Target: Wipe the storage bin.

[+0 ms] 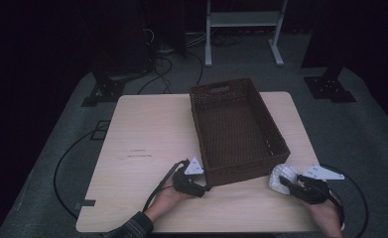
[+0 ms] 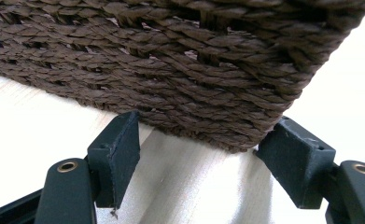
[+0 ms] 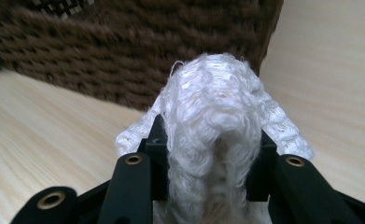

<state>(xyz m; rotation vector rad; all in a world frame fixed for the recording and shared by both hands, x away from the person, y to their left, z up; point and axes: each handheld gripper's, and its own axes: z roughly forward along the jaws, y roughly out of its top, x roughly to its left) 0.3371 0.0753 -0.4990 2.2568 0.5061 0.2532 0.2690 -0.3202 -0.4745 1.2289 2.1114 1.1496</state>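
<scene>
While the right gripper (image 1: 287,182) pinches a white cloth (image 1: 282,176), the basket (image 1: 236,126) lies up-left of it; left gripper (image 1: 201,187) spread at basket's corner.

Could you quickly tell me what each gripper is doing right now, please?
Left gripper: open, jaws either side of the basket corner.
Right gripper: shut on the white cloth.
</scene>
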